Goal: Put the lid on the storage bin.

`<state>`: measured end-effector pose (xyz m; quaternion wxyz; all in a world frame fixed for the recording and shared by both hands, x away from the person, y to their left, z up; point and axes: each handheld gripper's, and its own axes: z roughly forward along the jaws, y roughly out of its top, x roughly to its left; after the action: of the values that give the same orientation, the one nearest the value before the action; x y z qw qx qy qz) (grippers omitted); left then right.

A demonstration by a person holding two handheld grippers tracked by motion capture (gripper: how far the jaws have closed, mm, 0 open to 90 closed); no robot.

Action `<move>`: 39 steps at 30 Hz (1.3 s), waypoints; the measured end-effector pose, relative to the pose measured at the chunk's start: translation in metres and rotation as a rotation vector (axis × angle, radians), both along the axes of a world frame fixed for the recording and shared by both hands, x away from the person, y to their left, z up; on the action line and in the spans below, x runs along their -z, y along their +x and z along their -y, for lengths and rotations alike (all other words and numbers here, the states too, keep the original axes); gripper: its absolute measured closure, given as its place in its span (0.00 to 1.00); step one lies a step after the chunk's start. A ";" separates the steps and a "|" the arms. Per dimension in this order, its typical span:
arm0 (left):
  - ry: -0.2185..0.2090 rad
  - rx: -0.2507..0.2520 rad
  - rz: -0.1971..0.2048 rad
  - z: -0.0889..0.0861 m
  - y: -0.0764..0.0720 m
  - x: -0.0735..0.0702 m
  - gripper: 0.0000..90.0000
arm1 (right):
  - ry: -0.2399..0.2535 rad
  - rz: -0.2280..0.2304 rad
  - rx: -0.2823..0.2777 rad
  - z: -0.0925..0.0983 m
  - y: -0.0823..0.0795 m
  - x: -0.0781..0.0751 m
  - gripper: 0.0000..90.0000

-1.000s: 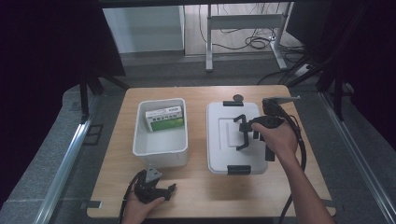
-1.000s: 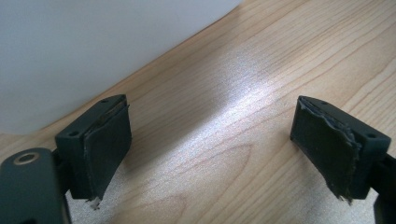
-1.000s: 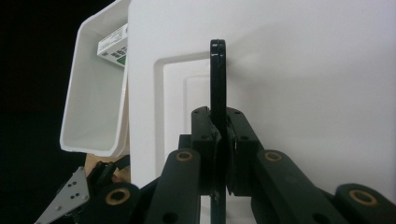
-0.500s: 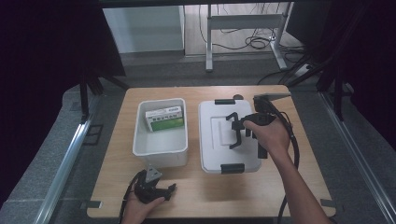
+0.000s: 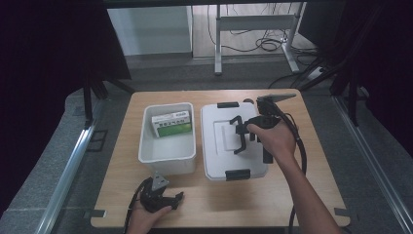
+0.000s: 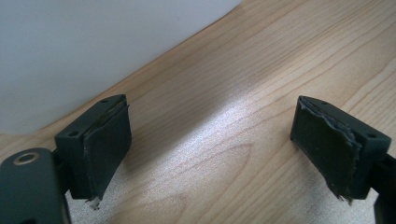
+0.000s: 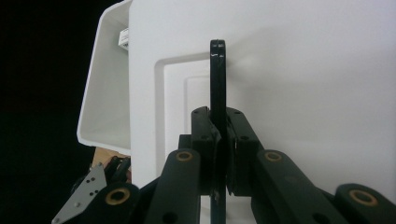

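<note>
Right hand-held gripper (image 7: 219, 154) clamped on the lid's (image 5: 221, 146) black handle (image 7: 217, 79); left hand-held gripper (image 6: 210, 149), jaws apart, at the table's (image 5: 272, 195) near edge beside the bin (image 5: 168, 156).

Across the lower middle of the high view, a light wooden table (image 5: 292, 200), rounded at the corners; seen close up in the left gripper view as pale grain with a bright sheen (image 6: 261, 70). Left of centre, a green-and-white carton (image 5: 170, 123), lying flat, label up. At top centre, a white metal desk frame (image 5: 253, 22) standing on the floor, with loose black cables (image 5: 265, 45) coiled beneath it. Upper right, a power strip (image 5: 316, 73), half in shadow. Grey carpet (image 5: 29, 185) all around, crossed by an aluminium rail (image 5: 73, 170) at lower left and another (image 5: 375, 165) at right. Dark curtains (image 5: 48, 48) filling the upper left.
</note>
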<state>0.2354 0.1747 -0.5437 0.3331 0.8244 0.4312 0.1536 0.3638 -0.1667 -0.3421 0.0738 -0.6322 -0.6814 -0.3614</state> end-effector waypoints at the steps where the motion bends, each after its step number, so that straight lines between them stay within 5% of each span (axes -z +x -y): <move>1: 0.000 0.000 0.000 0.000 0.000 0.000 0.14 | 0.001 0.002 -0.002 -0.001 0.000 -0.001 0.93; 39: 0.002 0.001 0.001 0.000 0.000 0.000 0.14 | -0.017 -0.011 -0.038 -0.029 0.009 -0.001 0.93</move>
<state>0.2355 0.1748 -0.5436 0.3327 0.8249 0.4303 0.1541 0.3727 -0.1382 -0.3411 0.0790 -0.6218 -0.6959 -0.3505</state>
